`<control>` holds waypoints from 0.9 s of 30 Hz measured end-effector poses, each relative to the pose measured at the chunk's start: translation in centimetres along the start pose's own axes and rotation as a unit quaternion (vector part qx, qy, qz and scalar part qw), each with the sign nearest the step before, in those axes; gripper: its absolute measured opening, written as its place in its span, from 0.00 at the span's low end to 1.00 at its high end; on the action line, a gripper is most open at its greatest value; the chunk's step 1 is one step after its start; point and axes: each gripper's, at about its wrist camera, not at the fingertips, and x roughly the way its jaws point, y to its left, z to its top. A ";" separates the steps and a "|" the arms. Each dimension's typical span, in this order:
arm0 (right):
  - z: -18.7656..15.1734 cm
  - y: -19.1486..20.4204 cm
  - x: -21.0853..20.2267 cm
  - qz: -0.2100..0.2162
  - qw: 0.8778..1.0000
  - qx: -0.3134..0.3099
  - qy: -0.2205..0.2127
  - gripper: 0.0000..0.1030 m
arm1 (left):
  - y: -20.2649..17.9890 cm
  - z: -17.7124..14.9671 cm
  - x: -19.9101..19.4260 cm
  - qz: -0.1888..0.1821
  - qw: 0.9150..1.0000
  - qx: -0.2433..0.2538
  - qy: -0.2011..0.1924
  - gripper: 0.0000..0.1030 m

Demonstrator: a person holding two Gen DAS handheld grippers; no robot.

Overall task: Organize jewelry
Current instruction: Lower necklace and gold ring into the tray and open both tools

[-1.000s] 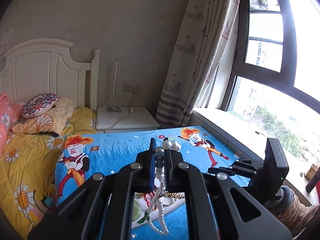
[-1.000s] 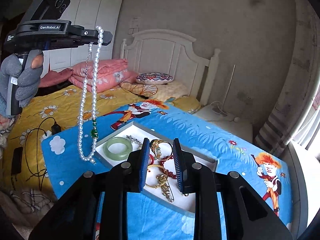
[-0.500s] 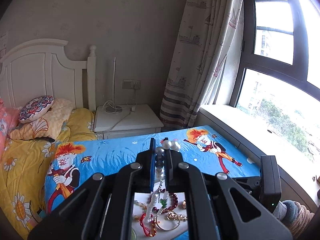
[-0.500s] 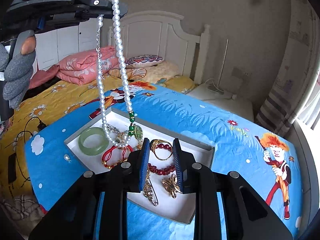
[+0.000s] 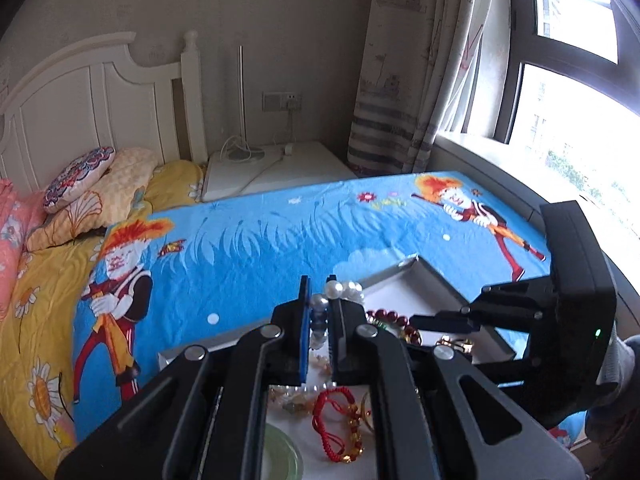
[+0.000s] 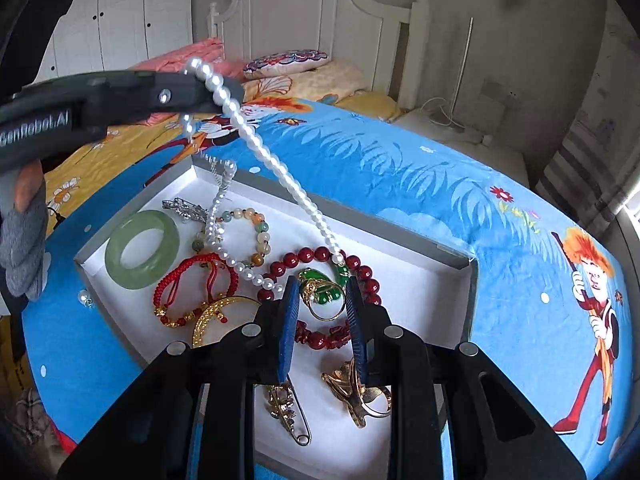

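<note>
The left gripper (image 5: 319, 312) pinches a pearl necklace (image 6: 276, 168) near one end, above the far corner of a white tray (image 6: 400, 240). From the pinch the strand slants down into the tray, its lower loop lying slack over the other pieces. A green pendant (image 6: 320, 280) on it rests just ahead of the right gripper (image 6: 322, 308), whose jaws stand spread and hold nothing, low over the tray's middle.

The tray sits on a blue cartoon blanket (image 6: 400, 160) on the bed. Inside, a jade bangle (image 6: 142, 248) lies at the left, with a silver brooch (image 6: 186, 209) beyond it. A bracelet of pale mixed beads (image 6: 256, 236) lies under the pearl strand. A red cord bracelet (image 6: 188, 284) with gold beads lies nearer, beside a gold bangle (image 6: 216, 312). A dark red bead bracelet (image 6: 320, 256) circles the pendant. A gold pin (image 6: 288, 412) and a gold butterfly (image 6: 356, 396) lie at the near edge. One loose pearl (image 6: 85, 298) sits on the blanket, just outside the tray's left wall.
</note>
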 end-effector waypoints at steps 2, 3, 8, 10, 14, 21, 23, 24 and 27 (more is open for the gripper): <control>0.0 0.0 0.6 -0.002 1.000 0.002 0.006 0.23 | 0.2 -1.2 0.7 0.002 1.000 0.001 0.014 0.07; -0.1 0.0 0.8 -0.003 1.000 0.005 0.009 0.23 | 0.3 -1.7 1.0 0.003 1.000 0.002 0.021 0.07; -0.7 -0.3 1.5 -0.011 1.000 0.014 0.012 0.24 | 1.0 -3.7 2.2 0.013 0.998 -0.004 0.058 0.11; -0.9 -0.9 1.6 -0.016 0.999 0.032 0.016 0.25 | 1.4 -4.4 2.4 0.029 0.997 -0.009 0.067 0.54; -1.6 -2.1 0.8 0.004 0.997 0.079 0.009 0.50 | 2.4 -5.3 1.0 0.035 0.998 -0.028 0.047 0.78; -3.4 -2.9 -3.5 0.020 0.989 0.137 -0.050 0.69 | 3.9 -6.8 -3.9 0.076 0.995 -0.061 -0.005 0.96; -4.0 -2.7 -5.0 0.025 0.986 0.148 -0.069 0.76 | 4.4 -7.4 -6.1 0.089 0.993 -0.067 -0.027 0.97; -4.4 -2.5 -5.7 0.024 0.985 0.155 -0.077 0.81 | 4.7 -7.9 -7.4 0.098 0.992 -0.069 -0.040 0.97; -5.7 -1.3 -7.9 0.019 0.980 0.166 -0.105 0.84 | 5.6 -9.5 -10.8 0.120 0.988 -0.077 -0.064 0.97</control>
